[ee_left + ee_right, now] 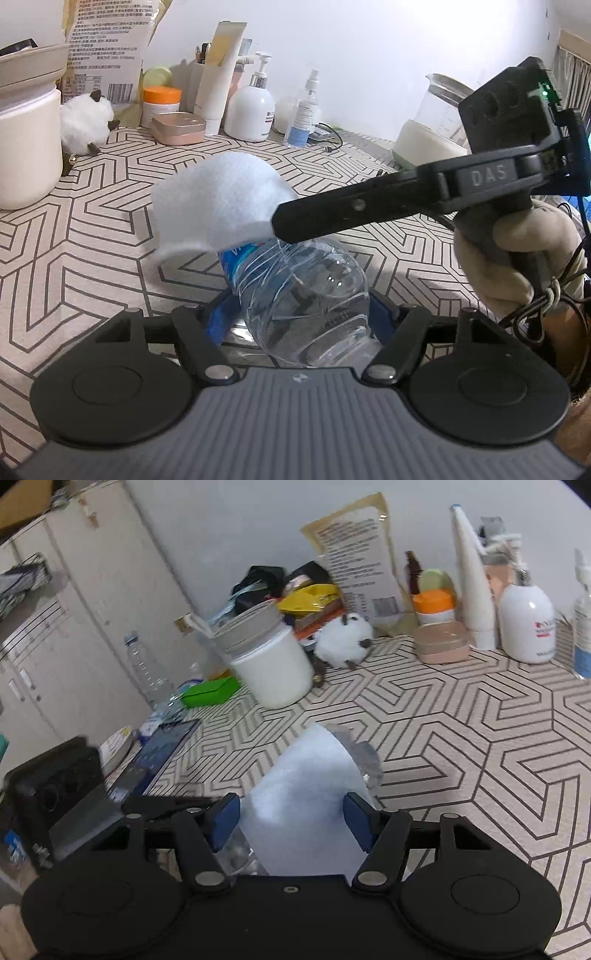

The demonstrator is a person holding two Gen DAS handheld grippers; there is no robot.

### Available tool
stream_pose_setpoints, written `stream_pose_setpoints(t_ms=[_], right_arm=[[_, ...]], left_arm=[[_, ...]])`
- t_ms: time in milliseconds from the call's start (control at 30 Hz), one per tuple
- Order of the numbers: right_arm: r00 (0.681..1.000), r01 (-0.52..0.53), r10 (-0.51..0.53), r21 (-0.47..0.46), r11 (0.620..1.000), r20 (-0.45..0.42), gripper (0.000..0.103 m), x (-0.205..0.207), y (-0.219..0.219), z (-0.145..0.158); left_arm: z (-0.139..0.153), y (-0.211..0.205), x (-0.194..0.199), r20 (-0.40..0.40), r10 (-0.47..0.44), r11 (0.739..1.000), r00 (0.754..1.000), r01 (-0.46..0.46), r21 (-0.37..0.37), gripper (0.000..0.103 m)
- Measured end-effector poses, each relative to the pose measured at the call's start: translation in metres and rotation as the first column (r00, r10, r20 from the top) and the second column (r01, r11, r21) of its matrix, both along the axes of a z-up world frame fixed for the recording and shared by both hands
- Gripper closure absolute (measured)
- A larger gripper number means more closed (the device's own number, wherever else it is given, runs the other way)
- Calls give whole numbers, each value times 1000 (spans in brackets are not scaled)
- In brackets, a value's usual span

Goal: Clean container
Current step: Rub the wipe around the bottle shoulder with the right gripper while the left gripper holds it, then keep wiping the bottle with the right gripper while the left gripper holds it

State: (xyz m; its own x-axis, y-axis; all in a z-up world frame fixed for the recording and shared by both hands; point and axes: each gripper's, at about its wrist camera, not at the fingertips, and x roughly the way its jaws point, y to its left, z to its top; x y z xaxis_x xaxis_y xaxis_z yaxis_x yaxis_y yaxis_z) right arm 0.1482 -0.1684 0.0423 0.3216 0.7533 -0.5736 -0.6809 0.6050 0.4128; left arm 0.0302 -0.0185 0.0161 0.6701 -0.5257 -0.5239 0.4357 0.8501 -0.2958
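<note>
Bottle, clear plastic with a blue label, lay clamped between the left gripper's blue pads, steadied for wiping above the patterned tabletop. From three o'clock the right gripper held a white cloth, draped over the bottle's far end at twelve o'clock.

From where I sit, a plain white wall runs behind the tabletop, which wears a beige cover with dark geometric line patterns. In the right wrist view, at about nine o'clock, cream cabinet doors stand against the tabletop's edge. At two o'clock in the left wrist view I see a wooden railing. The light is even and soft, indoors.
</note>
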Motion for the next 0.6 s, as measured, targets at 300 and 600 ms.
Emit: stream_pose_setpoints(t_ms=[300, 600], right_arm=[[1000, 18, -18, -6, 1000, -21, 24, -1, 6, -2], [996, 47, -40, 93, 995, -78, 25, 3, -13, 12]], left_arm=[[1, -2, 0, 0, 2, 1000, 1000, -2, 13, 31], [1, -2, 0, 2, 3, 1000, 1000, -3, 18, 31]])
